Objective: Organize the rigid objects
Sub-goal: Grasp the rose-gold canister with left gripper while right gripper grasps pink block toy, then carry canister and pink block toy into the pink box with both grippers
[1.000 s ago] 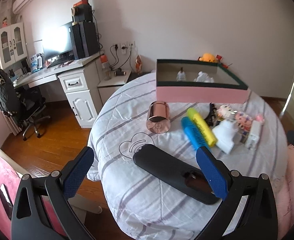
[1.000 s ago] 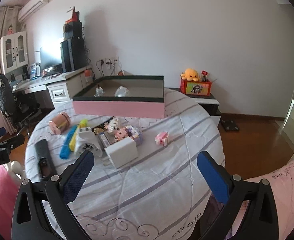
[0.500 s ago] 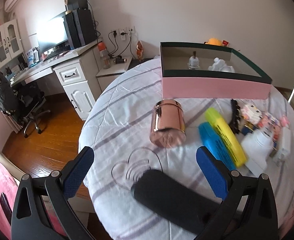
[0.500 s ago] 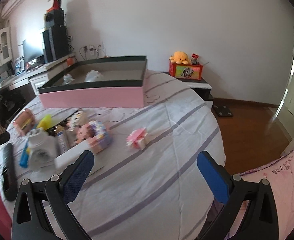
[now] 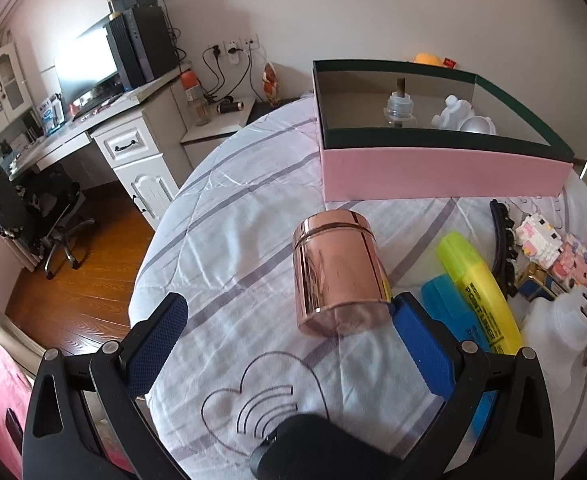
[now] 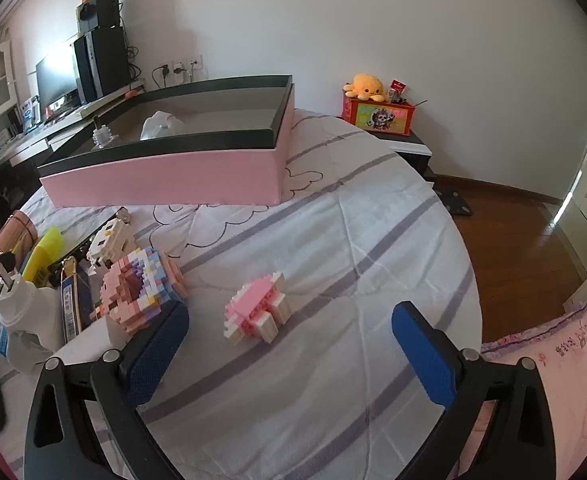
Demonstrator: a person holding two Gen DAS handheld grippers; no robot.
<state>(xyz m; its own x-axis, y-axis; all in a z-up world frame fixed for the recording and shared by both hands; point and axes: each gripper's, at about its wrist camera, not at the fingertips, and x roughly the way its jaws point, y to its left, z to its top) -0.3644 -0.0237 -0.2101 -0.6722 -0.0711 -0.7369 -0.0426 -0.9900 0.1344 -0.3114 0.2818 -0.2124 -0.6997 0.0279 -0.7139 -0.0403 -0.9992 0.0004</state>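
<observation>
A rose-gold canister (image 5: 337, 272) lies on its side on the bedspread, just ahead of my open left gripper (image 5: 289, 324), nearer its right finger. A pink box (image 5: 441, 168) with a dark rim stands behind it; a small bottle (image 5: 399, 110) and white figures are inside. My right gripper (image 6: 289, 336) is open, with a small pink brick figure (image 6: 255, 312) lying between and just ahead of its fingers. The same box (image 6: 165, 176) stands at the back left in the right wrist view.
Yellow (image 5: 477, 284) and blue (image 5: 449, 312) highlighters, a black hair clip (image 5: 501, 240), brick figures (image 6: 137, 288) and a white plug (image 6: 25, 312) lie in a cluster. A black remote (image 5: 325, 448) lies under the left gripper. A desk (image 5: 105, 136), a chair and the bed's edge are at the left.
Both grippers have moved forward and down. The canister has grown large before the left gripper; the pink brick figure has come between the right gripper's fingers. Both stayed open.
</observation>
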